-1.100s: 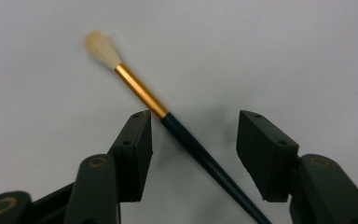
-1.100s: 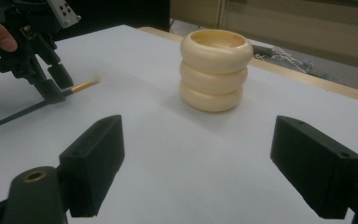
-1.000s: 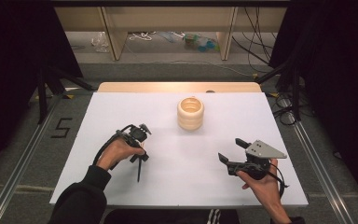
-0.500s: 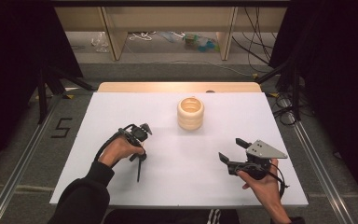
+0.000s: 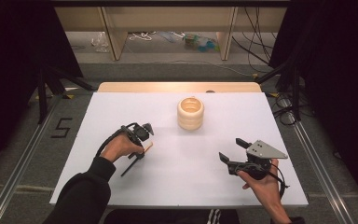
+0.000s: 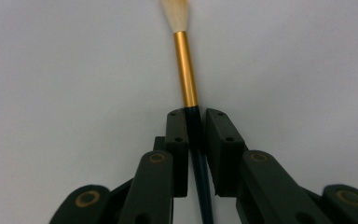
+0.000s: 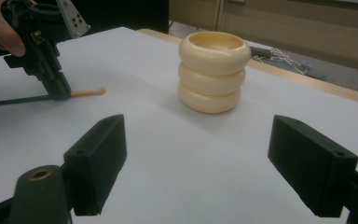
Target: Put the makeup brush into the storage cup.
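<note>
A brush lies flat on the white table [image 5: 121, 107] at the left, its pale tip [image 5: 148, 147] toward the middle and its dark handle [image 5: 129, 167] toward the front edge. My left gripper [image 5: 140, 151] points down on it; its jaws have just been closing. In the left gripper view the left gripper [image 6: 196, 116] is shut on the dark handle just behind the gold ferrule [image 6: 186, 70]. My right gripper [image 5: 231, 149] is held at the front right, open and empty. A cream ringed pot [image 5: 190, 113] stands upright at the table's middle back, ahead of the right gripper [image 7: 200, 135].
A wooden strip [image 5: 177, 87] runs along the table's far edge. Beyond it are shelf legs [image 5: 113, 35] and loose cables [image 5: 261, 42] on the floor. Metal rails [image 5: 23, 154] flank the table. The right gripper view shows the cream pot [image 7: 213, 70] and the brush [image 7: 86, 92] under the left gripper [image 7: 58, 93].
</note>
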A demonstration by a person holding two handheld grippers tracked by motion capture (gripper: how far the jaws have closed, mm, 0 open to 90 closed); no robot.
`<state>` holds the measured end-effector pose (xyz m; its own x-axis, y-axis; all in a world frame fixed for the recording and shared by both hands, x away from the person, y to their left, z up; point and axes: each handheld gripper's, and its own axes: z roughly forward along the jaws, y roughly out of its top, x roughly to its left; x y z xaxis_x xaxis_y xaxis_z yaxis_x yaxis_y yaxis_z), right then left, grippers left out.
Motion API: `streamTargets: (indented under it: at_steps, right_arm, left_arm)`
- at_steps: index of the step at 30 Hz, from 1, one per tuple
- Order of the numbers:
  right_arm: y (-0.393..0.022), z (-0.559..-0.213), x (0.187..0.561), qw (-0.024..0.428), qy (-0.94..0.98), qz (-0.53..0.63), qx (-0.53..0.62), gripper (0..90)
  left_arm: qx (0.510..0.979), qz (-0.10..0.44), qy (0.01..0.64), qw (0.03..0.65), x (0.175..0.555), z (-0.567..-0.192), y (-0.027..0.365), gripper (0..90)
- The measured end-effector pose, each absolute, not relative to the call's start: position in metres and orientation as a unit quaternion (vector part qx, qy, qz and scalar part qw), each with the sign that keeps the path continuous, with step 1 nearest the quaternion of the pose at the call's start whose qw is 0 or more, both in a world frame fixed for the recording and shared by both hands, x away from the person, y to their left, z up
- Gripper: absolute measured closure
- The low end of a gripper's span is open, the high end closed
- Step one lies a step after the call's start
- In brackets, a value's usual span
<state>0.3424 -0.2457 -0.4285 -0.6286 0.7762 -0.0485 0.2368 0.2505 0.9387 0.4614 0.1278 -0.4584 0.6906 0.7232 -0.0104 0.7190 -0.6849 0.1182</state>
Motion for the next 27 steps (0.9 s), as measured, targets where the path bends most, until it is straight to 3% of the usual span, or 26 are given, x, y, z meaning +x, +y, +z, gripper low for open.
streamTargets:
  at_steps: [27]
  right_arm:
    - [-0.2469,-0.4283,0.342,0.264,0.747,0.507,0.34,20.7]
  left_arm:
    - [0.949,0.018,0.312,0.041,0.4656,-0.4574,0.1268,83.4]
